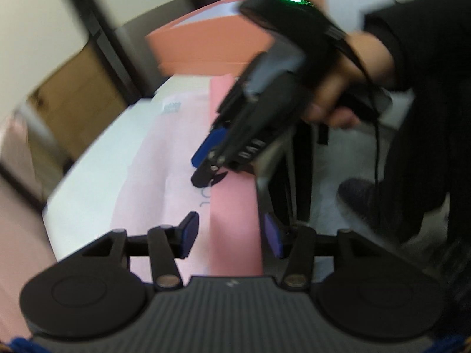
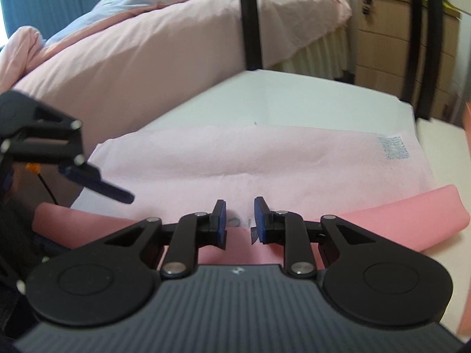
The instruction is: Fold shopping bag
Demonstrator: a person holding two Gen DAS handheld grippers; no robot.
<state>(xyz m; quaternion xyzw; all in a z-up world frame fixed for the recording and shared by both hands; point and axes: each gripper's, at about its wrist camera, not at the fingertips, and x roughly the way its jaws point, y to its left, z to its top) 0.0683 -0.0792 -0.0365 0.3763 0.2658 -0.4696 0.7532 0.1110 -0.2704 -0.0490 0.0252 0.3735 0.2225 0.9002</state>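
Note:
The pink shopping bag (image 2: 265,158) lies flat on the white table (image 2: 294,97), its near edge folded over as a darker pink strip (image 2: 412,220). In the left wrist view the bag (image 1: 164,176) shows with the folded strip (image 1: 232,214) running between the open fingers of my left gripper (image 1: 231,236). My right gripper (image 2: 240,219) is open just above the fold's edge, nothing between its pads. It also shows in the left wrist view (image 1: 210,164), hovering over the strip. The left gripper's finger (image 2: 97,182) shows at the left of the right wrist view.
A bed with pink bedding (image 2: 132,44) stands beyond the table. Black chair posts (image 2: 250,20) rise at the table's far edge. A wooden drawer unit (image 2: 391,53) stands at the back right. A salmon box (image 1: 212,44) sits at the table's far end.

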